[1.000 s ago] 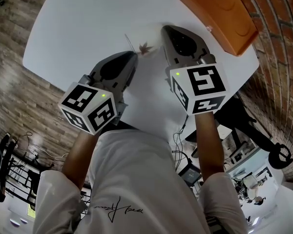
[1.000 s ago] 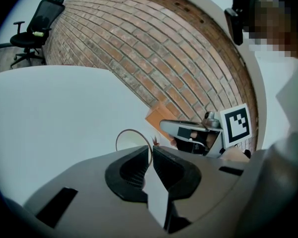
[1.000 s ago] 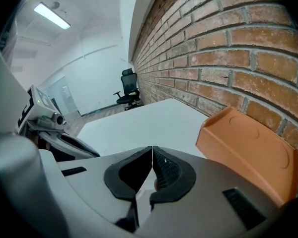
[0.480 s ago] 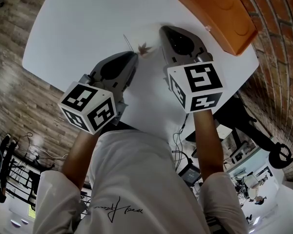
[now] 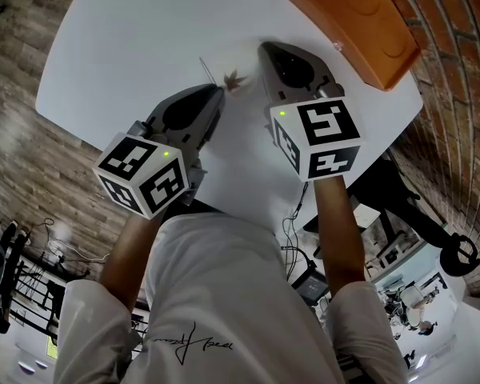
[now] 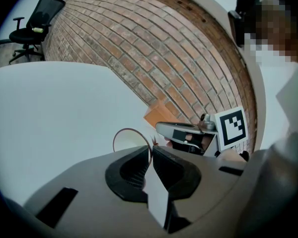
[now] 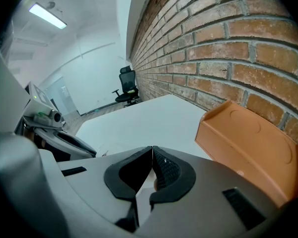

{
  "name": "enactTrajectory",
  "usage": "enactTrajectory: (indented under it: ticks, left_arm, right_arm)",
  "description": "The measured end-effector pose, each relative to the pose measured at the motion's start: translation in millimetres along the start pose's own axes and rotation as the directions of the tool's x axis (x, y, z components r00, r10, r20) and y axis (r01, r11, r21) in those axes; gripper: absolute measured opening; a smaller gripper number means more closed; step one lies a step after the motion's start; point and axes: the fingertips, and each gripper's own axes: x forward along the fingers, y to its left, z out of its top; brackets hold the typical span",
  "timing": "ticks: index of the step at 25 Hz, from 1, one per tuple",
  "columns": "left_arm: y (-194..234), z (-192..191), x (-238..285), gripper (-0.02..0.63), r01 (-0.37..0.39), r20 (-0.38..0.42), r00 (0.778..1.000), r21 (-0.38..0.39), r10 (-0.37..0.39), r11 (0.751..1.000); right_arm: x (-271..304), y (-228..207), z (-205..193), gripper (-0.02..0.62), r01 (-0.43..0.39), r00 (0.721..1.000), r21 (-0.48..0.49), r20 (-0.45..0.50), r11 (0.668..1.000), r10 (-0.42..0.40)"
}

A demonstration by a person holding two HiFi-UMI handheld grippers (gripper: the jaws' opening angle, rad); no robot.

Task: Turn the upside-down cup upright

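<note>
The cup is clear glass with a thin brown rim and a small maple-leaf mark; its walls barely show against the white table. In the left gripper view the rim arcs just beyond my left gripper, whose jaws are shut on the rim's right side. How the cup is tilted I cannot tell. My right gripper is shut with nothing in it, and it hovers to the cup's right, near the table's right side.
An orange box sits at the table's far right corner against a brick wall. The table's near edge runs under both grippers. An office chair stands beyond the table's far side.
My right gripper has drifted slightly left and away from me. The left gripper and the cup hold nearly the same place.
</note>
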Motion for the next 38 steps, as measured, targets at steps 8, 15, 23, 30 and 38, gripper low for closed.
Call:
enactTrajectory:
  ticks: [8, 15, 23, 30, 38]
  left_arm:
    - [3.9, 0.6, -2.3, 0.011, 0.0, 0.0, 1.0, -0.012, 0.0, 1.0]
    - [1.7, 2.1, -2.9, 0.011, -0.012, -0.003, 1.0, -0.001, 0.012, 1.0]
    - [2.1, 1.6, -7.3, 0.011, -0.016, -0.011, 1.0, 0.003, 0.016, 1.0]
    - [1.3, 1.5, -9.6, 0.011, -0.023, -0.014, 1.0, 0.005, 0.023, 1.0]
    - [-0.8, 1.1, -13.4, 0.011, -0.027, -0.014, 1.0, 0.01, 0.028, 1.0]
  right_arm:
    - [2.0, 1.8, -0.2, 0.021, 0.001, 1.0, -0.004, 0.0, 1.0, -0.001]
    - [0.2, 0.7, -1.7, 0.02, -0.001, 1.0, 0.0, -0.003, 1.0, 0.001]
    - [0.6, 5.1, -2.7, 0.02, -0.006, 1.0, -0.006, -0.006, 1.0, 0.006]
    - [0.5, 7.0, -5.1, 0.02, -0.007, 1.0, 0.0, -0.004, 1.0, 0.007]
    - [1.1, 10.3, -6.6, 0.02, -0.008, 1.0, 0.017, 0.008, 1.0, 0.008]
